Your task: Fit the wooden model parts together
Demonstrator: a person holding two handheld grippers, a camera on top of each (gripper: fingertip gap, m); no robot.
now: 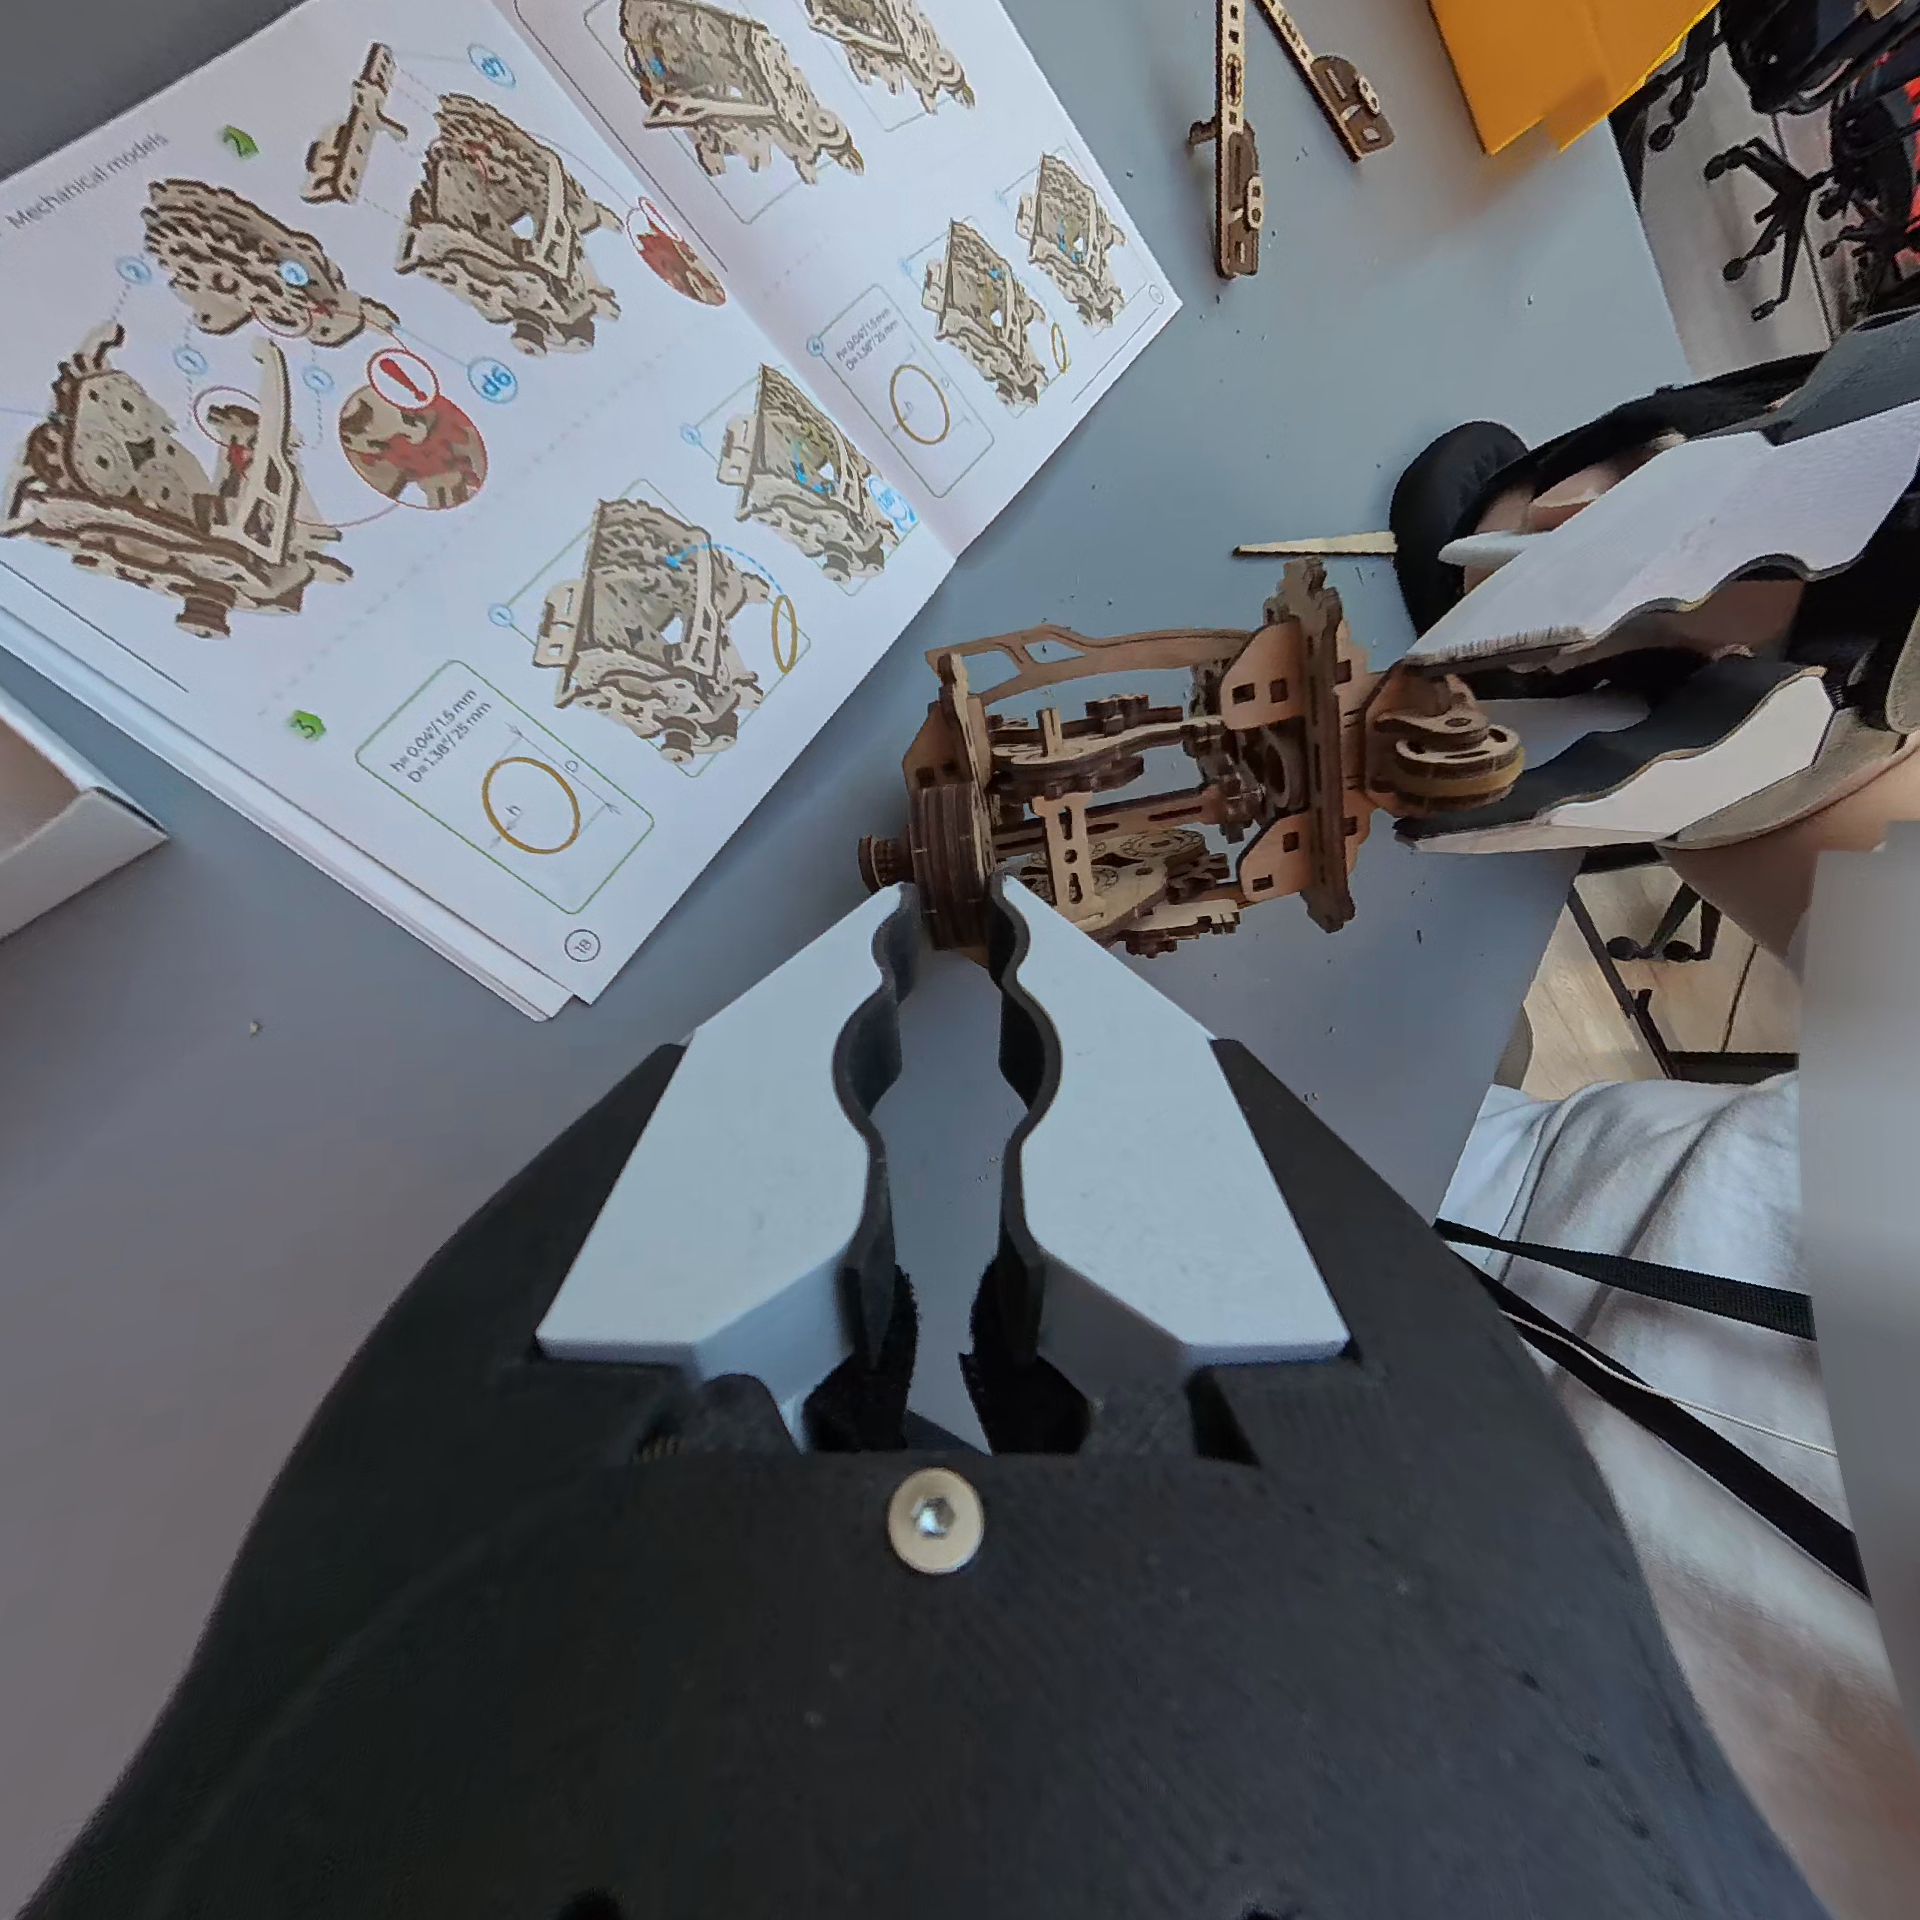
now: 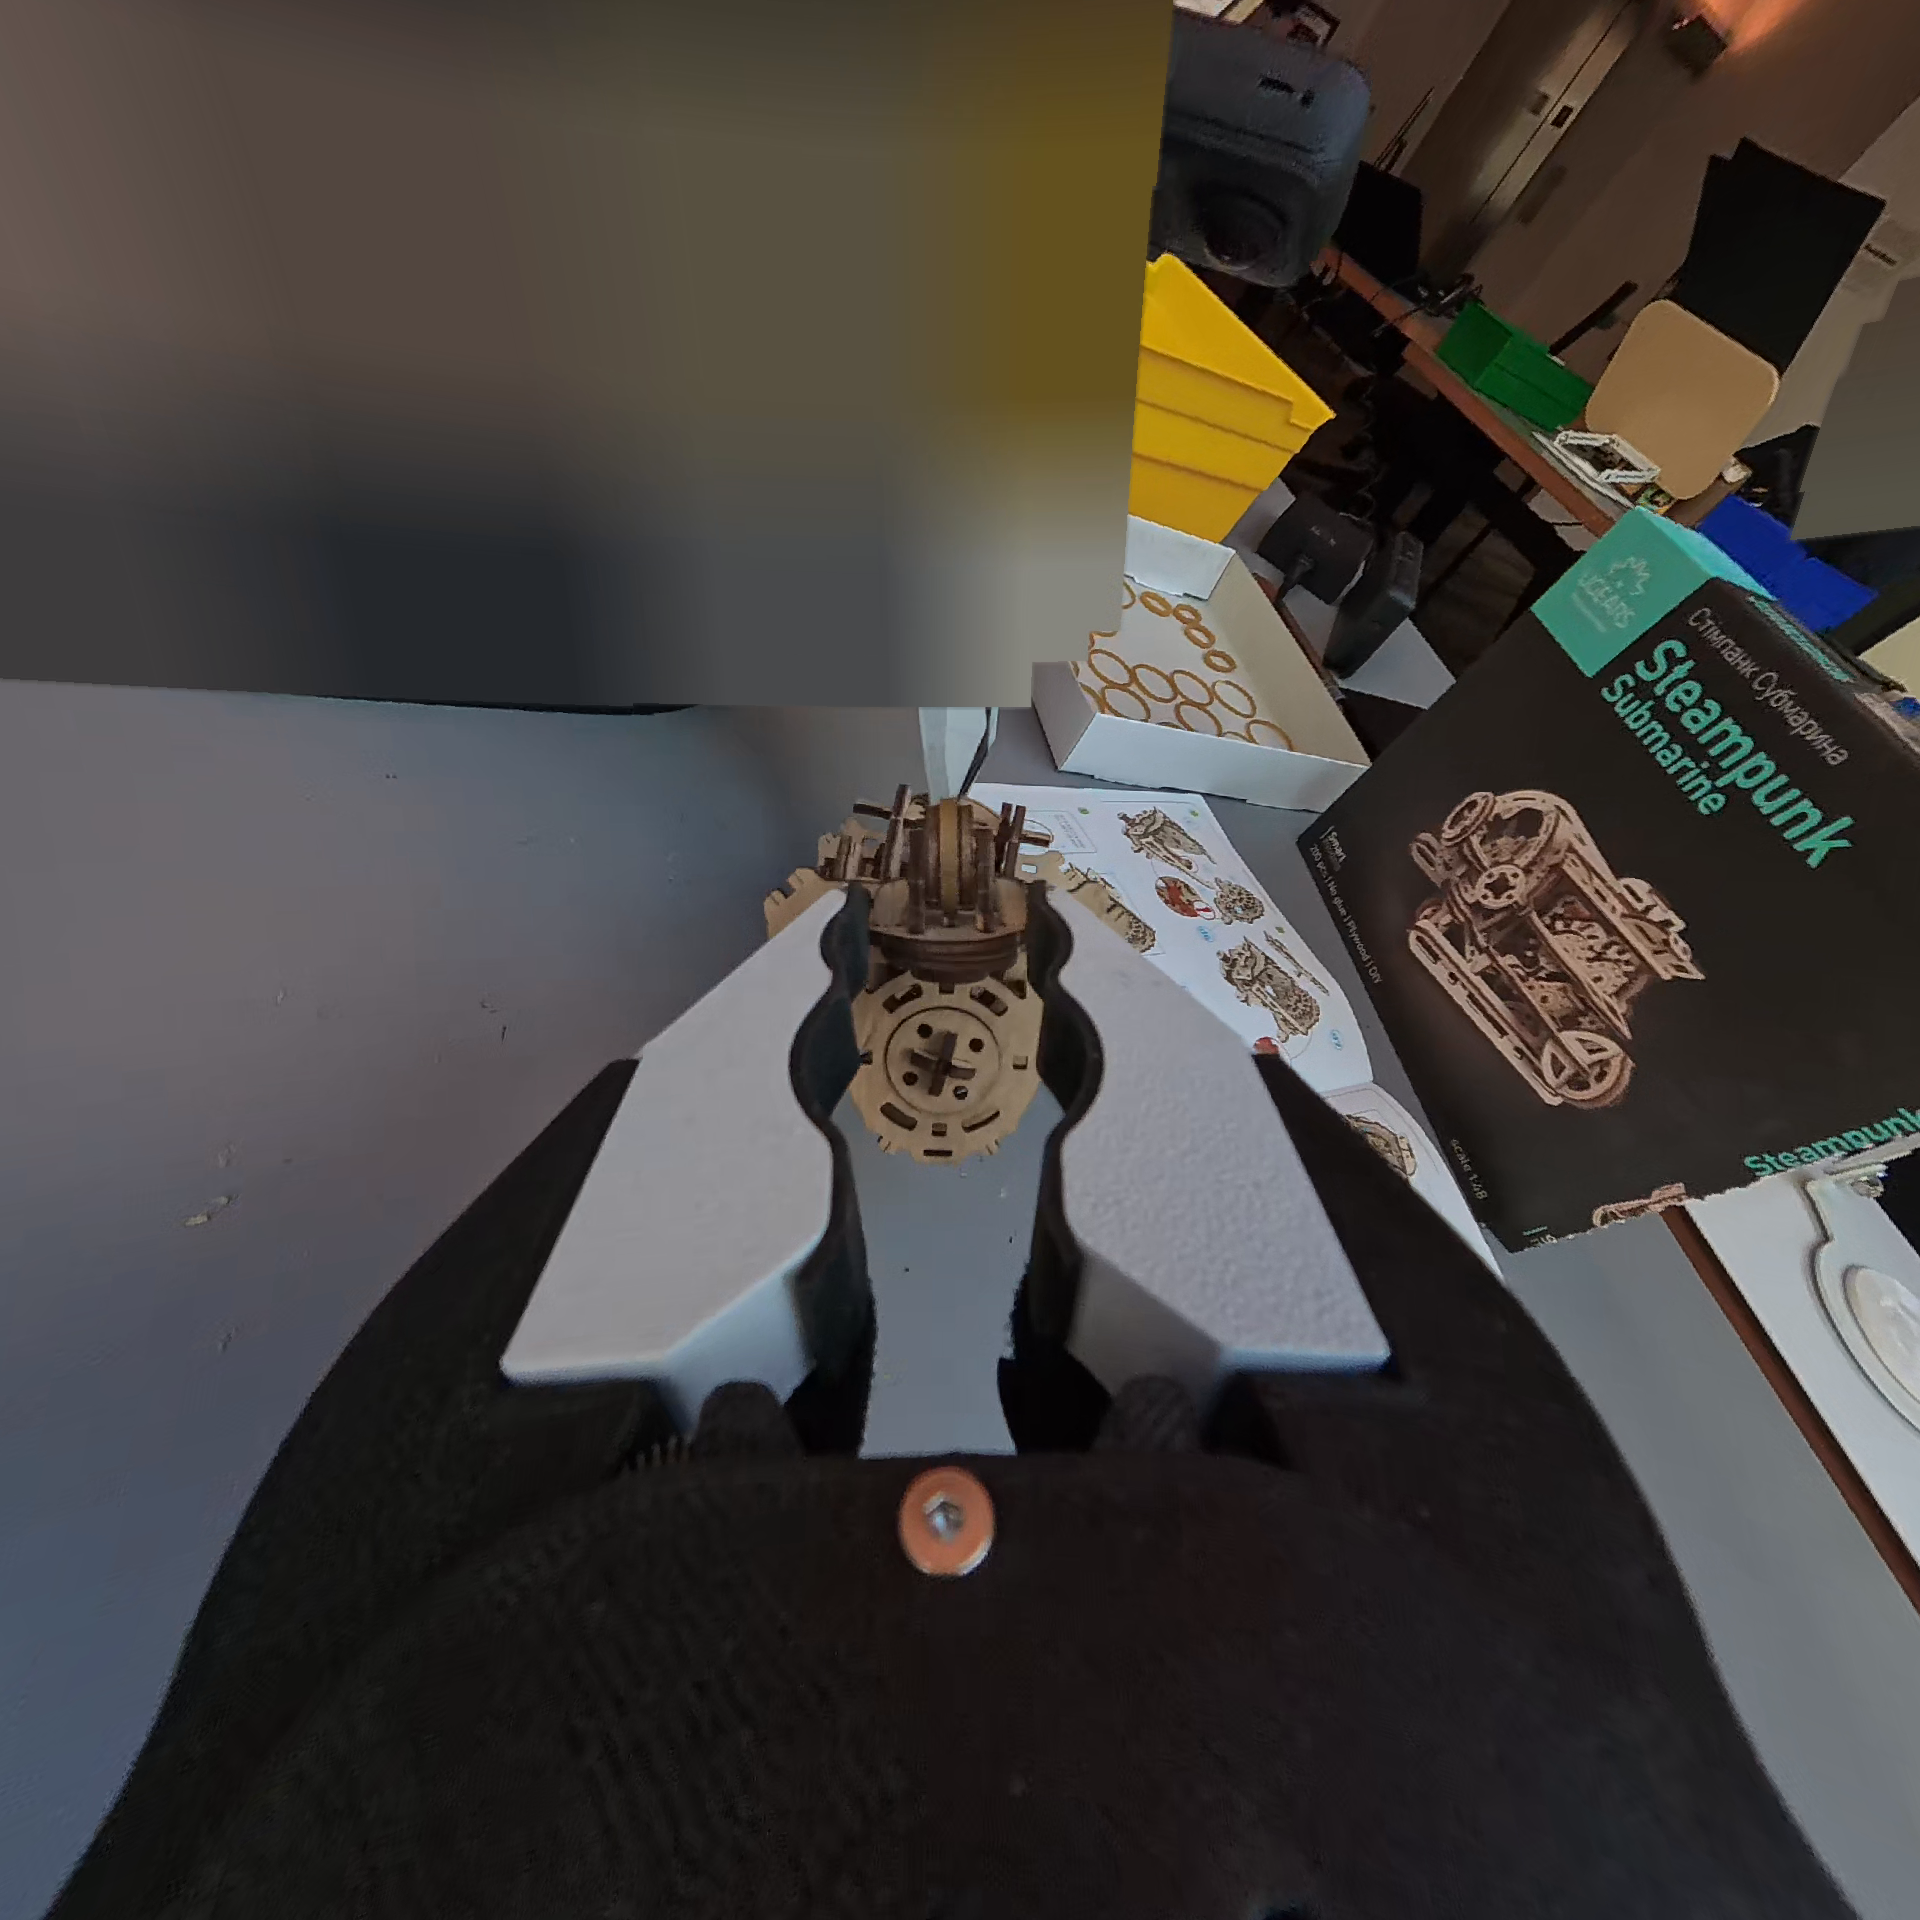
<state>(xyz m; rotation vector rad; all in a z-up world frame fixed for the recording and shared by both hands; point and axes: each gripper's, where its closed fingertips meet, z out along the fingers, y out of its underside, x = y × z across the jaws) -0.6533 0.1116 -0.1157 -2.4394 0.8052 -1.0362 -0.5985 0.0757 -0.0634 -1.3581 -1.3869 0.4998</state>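
A partly built wooden model (image 1: pixel 1122 769) of gears and frames hangs in the air above the grey table (image 1: pixel 312 1247), held at both ends. My left gripper (image 1: pixel 956 902) is shut on the stacked wooden disc at the model's near end. My right gripper (image 1: pixel 1403 743) comes in from the right and is shut on the round wheel at the other end. In the right wrist view, my right gripper (image 2: pixel 945 904) clamps that slotted wheel (image 2: pixel 940 1070) between its dark pads, and the rest of the model (image 2: pixel 935 842) sits beyond it. The left gripper is hidden there.
An open instruction booklet (image 1: pixel 468 416) lies at the left. Loose wooden strips (image 1: pixel 1236 156) and a thin pointed stick (image 1: pixel 1314 545) lie farther off. A yellow bin (image 2: pixel 1205 416), a white tray of rubber rings (image 2: pixel 1174 696) and the dark kit box (image 2: pixel 1621 914) stand nearby. A person's pale garment (image 1: pixel 1662 1351) is beside the table edge. Left tips to right tips: about 9 cm.
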